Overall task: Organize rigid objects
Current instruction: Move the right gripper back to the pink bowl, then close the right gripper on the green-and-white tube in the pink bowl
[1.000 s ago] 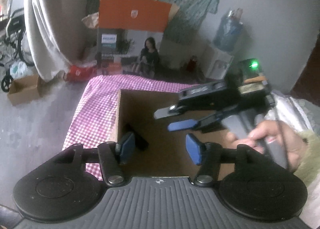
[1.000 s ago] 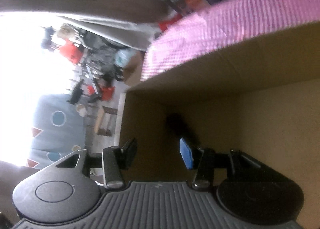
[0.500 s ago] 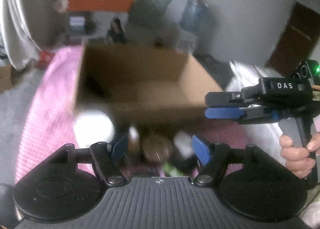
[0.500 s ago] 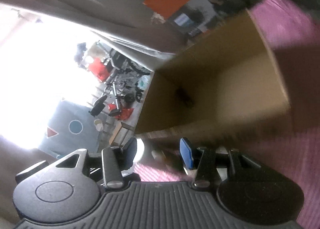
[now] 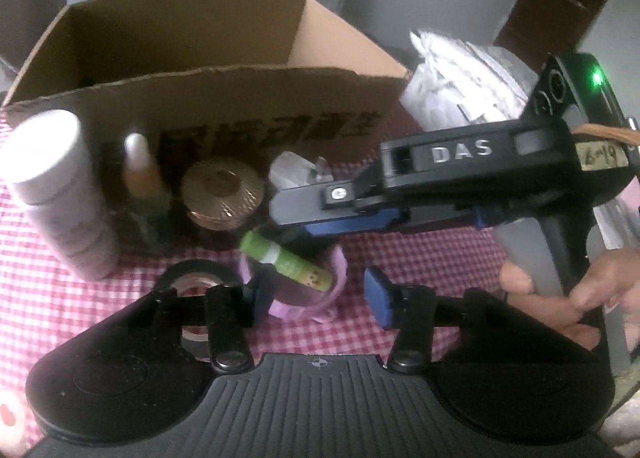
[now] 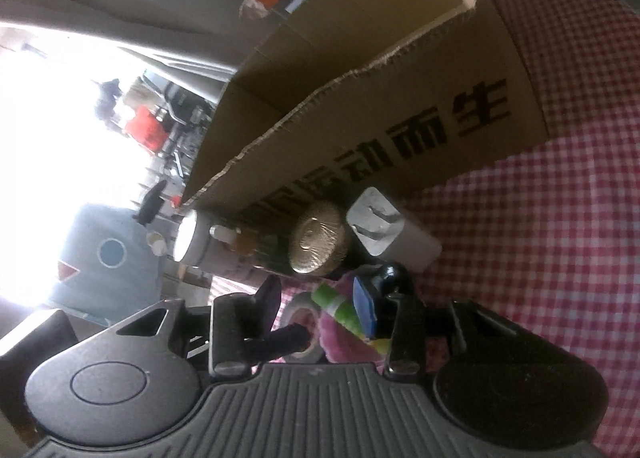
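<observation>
Tablecloth (image 5: 420, 254) pink-and-white gingham. Cardboard box (image 5: 224, 97) plain brown, black printed characters. Tube (image 5: 286, 260) lime green, white band. Tape roll (image 5: 196, 278) black. Jar lid (image 5: 222, 187) gold. Gripper pads (image 5: 378, 298) blue.

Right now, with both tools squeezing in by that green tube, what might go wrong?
1. The left tool and right tool, both closing, crowd the same spot and could bump.
2. The green tube lies loose across the pink tape roll; it might roll off.
3. The white bottle nearby could topple.
</observation>
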Action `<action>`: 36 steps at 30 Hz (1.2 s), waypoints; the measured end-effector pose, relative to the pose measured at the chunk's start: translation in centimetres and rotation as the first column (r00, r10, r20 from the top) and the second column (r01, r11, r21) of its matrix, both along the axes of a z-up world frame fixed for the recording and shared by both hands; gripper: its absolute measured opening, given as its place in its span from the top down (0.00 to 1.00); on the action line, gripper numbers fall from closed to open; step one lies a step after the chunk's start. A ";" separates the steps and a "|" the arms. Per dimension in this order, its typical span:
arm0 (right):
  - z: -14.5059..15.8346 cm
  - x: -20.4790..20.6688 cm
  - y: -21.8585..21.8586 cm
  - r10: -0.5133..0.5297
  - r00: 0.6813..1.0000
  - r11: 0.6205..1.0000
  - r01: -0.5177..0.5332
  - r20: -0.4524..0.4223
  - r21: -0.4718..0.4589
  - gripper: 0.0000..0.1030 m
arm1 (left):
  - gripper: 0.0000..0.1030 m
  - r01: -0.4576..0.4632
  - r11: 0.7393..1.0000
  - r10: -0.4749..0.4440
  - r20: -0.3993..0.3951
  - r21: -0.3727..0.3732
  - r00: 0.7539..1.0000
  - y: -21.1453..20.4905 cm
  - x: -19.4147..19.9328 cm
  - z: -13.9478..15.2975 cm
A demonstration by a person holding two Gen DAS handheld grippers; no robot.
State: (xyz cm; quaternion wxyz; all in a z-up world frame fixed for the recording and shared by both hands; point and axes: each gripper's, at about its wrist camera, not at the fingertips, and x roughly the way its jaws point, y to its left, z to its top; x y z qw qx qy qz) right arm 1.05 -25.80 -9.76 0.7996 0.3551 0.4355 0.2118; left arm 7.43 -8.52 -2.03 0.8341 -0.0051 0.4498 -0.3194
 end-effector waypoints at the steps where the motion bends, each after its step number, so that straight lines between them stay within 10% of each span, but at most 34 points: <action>1: -0.1 0.1 0.1 -0.001 1.000 1.000 0.001 -0.008 -0.008 0.60 | 0.56 0.004 1.000 -0.004 -0.007 0.007 1.000 -0.2 0.1 -0.3; 20: -0.6 1.1 3.8 0.041 0.999 0.988 -0.042 -0.009 -0.150 0.65 | 0.58 0.001 1.000 0.000 -0.020 0.015 1.000 -0.3 0.1 -1.5; 25: -0.6 1.1 4.3 0.053 0.999 0.983 -0.052 -0.001 -0.178 0.81 | 0.58 -0.006 1.000 0.006 -0.032 0.008 0.999 0.6 -0.4 -1.2; 36: -1.0 1.3 4.4 0.071 0.997 0.982 -0.065 0.025 -0.179 0.81 | 0.81 -0.064 0.998 0.064 -0.020 0.001 0.998 1.7 -0.9 -1.2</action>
